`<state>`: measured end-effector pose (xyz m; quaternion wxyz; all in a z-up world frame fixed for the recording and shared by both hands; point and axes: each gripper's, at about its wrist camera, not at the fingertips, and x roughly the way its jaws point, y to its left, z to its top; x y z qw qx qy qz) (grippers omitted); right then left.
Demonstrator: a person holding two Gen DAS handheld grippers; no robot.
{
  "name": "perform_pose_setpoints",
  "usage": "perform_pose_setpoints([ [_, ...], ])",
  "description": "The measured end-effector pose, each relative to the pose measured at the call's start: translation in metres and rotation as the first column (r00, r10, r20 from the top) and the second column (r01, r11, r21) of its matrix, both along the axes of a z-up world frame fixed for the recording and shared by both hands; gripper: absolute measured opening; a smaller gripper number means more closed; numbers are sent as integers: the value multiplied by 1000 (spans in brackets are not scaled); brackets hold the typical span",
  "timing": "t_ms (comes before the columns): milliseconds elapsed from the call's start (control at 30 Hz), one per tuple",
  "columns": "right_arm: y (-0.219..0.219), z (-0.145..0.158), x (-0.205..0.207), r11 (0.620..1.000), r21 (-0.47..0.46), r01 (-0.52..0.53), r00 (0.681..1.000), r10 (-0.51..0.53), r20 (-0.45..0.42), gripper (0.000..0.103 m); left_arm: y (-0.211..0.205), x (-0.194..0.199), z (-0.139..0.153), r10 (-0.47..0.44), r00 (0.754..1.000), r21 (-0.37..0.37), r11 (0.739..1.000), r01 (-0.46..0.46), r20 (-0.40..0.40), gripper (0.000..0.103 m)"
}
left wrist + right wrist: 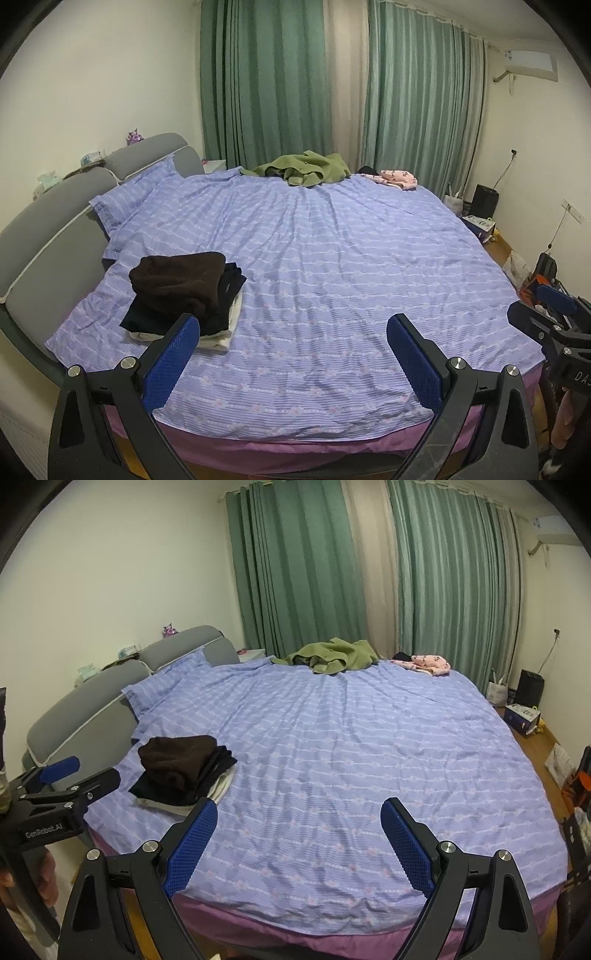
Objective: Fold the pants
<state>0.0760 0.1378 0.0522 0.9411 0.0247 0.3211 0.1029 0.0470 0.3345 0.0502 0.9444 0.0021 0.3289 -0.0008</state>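
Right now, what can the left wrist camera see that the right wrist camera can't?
Only the left wrist view shows the whole air conditioner on the wall, and the right claw from the side.

Only the right wrist view shows the left claw from the side, with writing on its black body.

Both show the purple bedspread, the folded dark clothes pile, the green garment, the pink garment and green curtains. Both claws are open and hold nothing.

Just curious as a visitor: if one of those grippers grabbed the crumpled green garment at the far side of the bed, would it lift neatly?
Probably not. The green garment lies in loose rumpled folds, so it would likely droop and unfurl. It looks soft and thick, perhaps fairly heavy.
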Motion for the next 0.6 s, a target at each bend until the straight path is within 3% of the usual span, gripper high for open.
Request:
perform_pose_setpoints([
  [600, -22, 4, -13, 1000, 18, -2, 1000, 2, 22, 91, -22, -13, 10, -16, 1000, -7, 1000, 16, 22, 103],
])
